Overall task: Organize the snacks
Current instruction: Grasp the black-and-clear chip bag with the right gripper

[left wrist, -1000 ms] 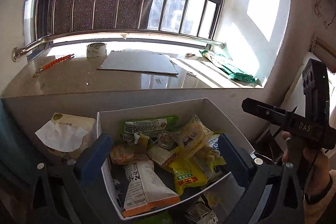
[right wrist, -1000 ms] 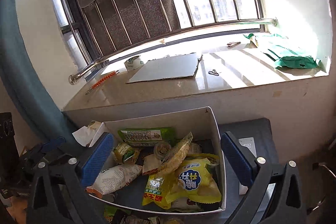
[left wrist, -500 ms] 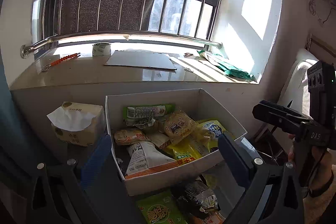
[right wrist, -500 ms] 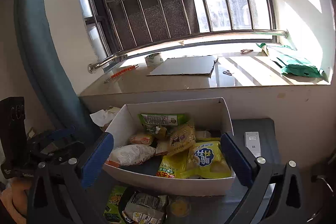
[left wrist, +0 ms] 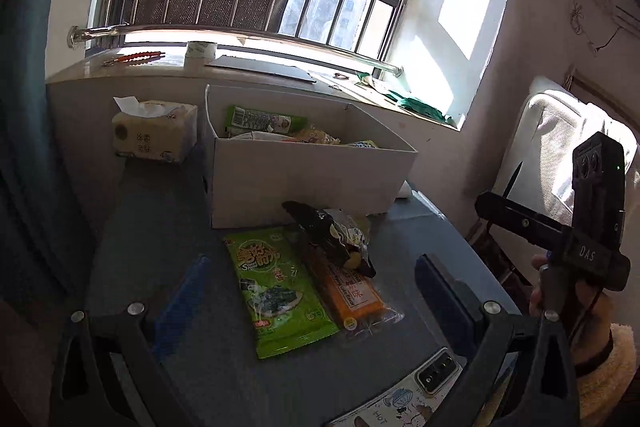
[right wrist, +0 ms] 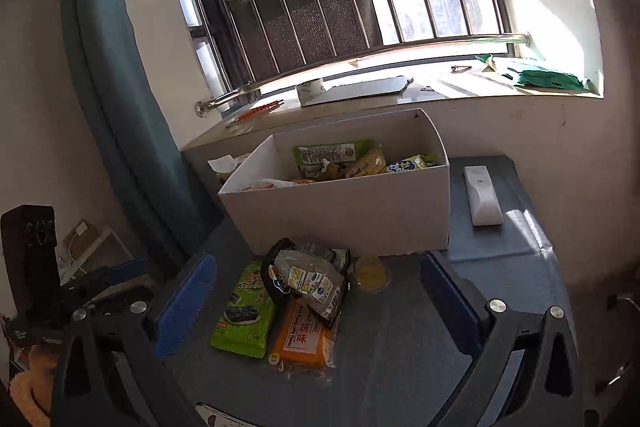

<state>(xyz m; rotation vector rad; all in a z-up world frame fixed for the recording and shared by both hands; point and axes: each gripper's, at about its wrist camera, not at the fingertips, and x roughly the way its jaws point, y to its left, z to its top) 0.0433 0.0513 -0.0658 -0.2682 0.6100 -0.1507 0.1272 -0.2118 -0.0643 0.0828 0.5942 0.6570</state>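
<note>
A white cardboard box (left wrist: 304, 183) (right wrist: 344, 211) holding several snack packets stands on a grey-blue table. In front of it lie a green seaweed packet (left wrist: 276, 287) (right wrist: 244, 311), an orange packet (left wrist: 352, 295) (right wrist: 302, 339), a dark crumpled packet (left wrist: 328, 235) (right wrist: 308, 279) on top of them, and a small yellow cup (right wrist: 372, 273). My left gripper (left wrist: 312, 291) is open and empty above the loose packets. My right gripper (right wrist: 316, 299) is open and empty, also above them. Each gripper shows in the other's view, the right (left wrist: 560, 239) and the left (right wrist: 80, 291).
A tissue pack (left wrist: 154, 131) stands left of the box. A white remote (right wrist: 482, 195) lies to the box's right. A phone (left wrist: 408, 391) lies at the table's near edge. The window sill (right wrist: 400, 95) behind carries tape, cardboard and green bags. A blue curtain (right wrist: 116, 107) hangs at left.
Both grippers have pulled back and down from over the box. The loose packets in front of the box now lie between the fingers. Both stay open.
</note>
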